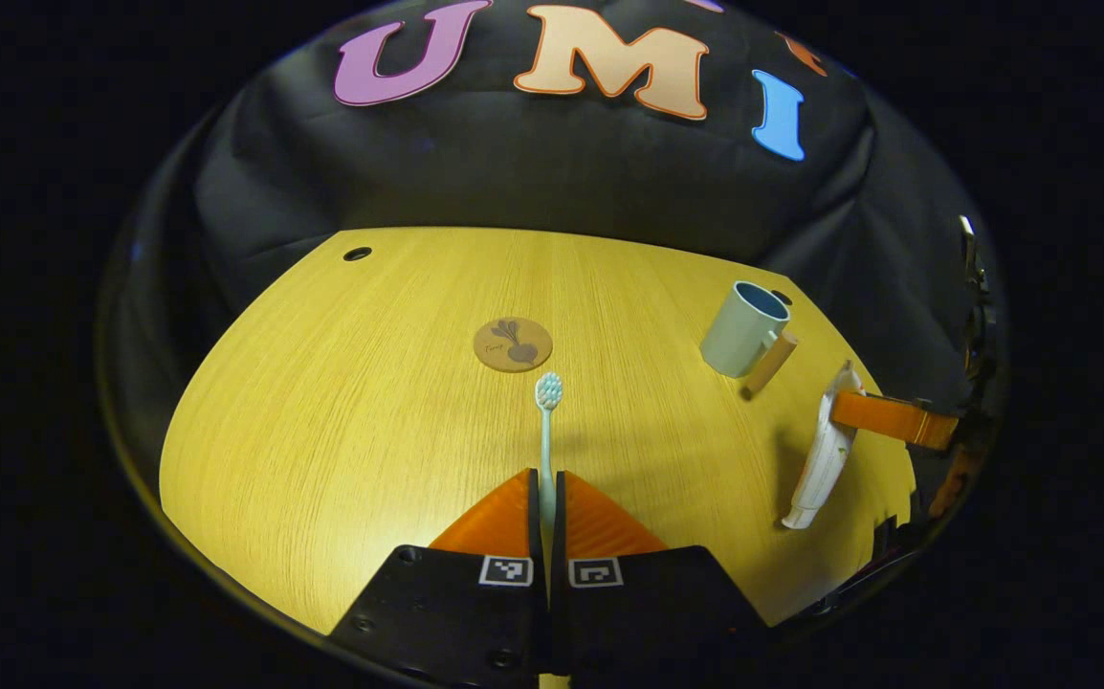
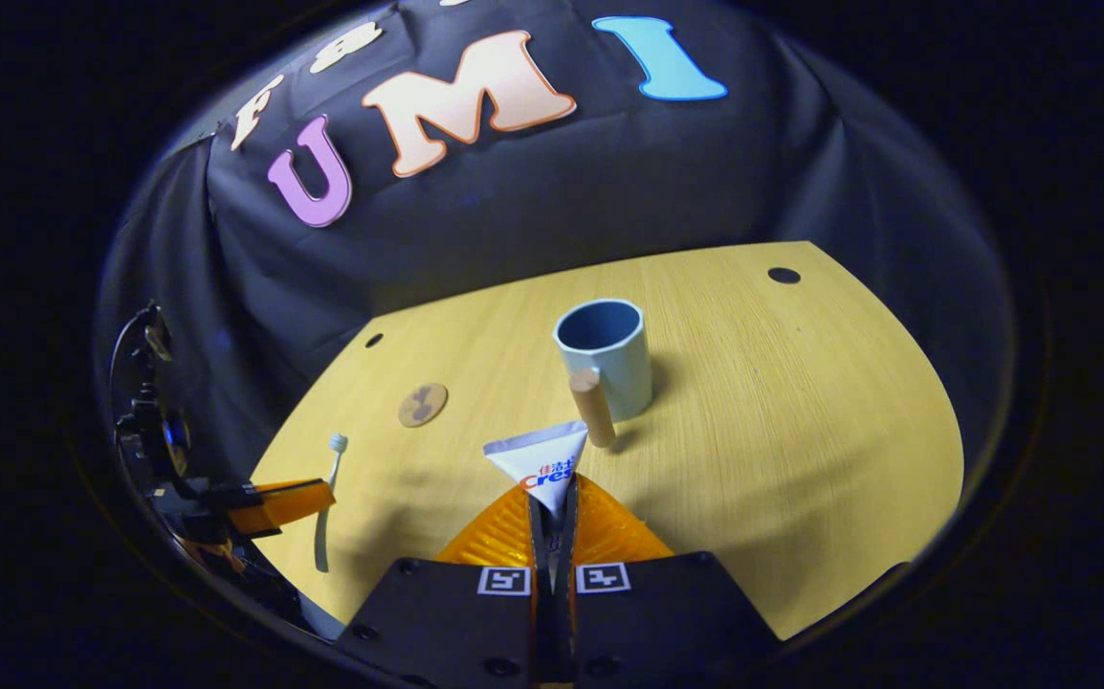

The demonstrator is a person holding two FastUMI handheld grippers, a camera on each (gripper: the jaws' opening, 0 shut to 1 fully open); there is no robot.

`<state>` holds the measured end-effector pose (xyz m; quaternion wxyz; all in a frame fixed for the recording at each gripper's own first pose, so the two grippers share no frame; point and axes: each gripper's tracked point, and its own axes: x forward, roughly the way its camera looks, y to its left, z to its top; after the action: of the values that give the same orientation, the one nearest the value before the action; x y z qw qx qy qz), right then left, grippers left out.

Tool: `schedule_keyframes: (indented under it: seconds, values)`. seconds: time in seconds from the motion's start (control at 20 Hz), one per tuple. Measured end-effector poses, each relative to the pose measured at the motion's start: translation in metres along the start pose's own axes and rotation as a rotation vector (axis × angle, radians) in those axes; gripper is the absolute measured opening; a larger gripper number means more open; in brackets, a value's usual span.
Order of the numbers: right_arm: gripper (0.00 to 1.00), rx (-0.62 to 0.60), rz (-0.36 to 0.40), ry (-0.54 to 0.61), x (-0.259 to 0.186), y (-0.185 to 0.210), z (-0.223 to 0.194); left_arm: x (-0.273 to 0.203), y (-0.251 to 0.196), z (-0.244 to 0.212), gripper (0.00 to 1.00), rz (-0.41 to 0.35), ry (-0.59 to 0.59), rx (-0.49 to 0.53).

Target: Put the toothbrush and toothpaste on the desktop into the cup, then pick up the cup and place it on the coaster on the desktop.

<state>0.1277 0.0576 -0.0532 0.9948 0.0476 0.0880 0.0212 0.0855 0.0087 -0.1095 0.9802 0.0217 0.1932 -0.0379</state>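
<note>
- Left gripper (image 1: 549, 476): fingers clenched on the toothbrush (image 1: 546, 433), gripping its handle between both pads. The bristled head projects straight ahead of the fingertips, raised above the desktop (image 1: 342, 402).
- In the right gripper view the same toothbrush (image 2: 327, 498) appears at the far left, held near mid-handle by the left gripper (image 2: 313, 498), head uppermost.
- Right gripper (image 2: 552, 498): fingers clenched on the toothpaste (image 2: 540, 457). The tube's flat crimped end fans out just beyond the fingertips; the rest of the tube is hidden between the fingers.
- In the left gripper view the toothpaste (image 1: 825, 455) hangs at the far right, cap end lowest, with the right gripper (image 1: 849, 407) gripping it near its upper end.
- Cup (image 2: 607, 356): upright on the desktop, directly ahead of the right gripper and just beyond the toothpaste; its wooden handle points back towards those fingers. Interior looks empty. From the left gripper, the cup (image 1: 746, 328) lies ahead and to the right.
- Coaster (image 1: 513, 344): flat on the desktop, directly ahead of the left gripper, just past the toothbrush head, bare. From the right gripper, the coaster (image 2: 423, 404) lies ahead and to the left, well apart from the cup.
</note>
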Motion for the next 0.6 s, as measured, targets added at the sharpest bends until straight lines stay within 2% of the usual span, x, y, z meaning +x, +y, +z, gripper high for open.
schedule_keyframes:
  seconds: [0.25, 0.6]
  values:
    - [0.03, 0.01, 0.05, -0.154, -0.016, 0.021, 0.061, -0.004, 0.006, 0.005, 0.0, -0.005, -0.022, -0.007]
    - [0.03, -0.025, 0.038, -0.355, -0.004, 0.02, 0.151, -0.002, 0.01, 0.014, 0.0, -0.017, -0.045, -0.009]
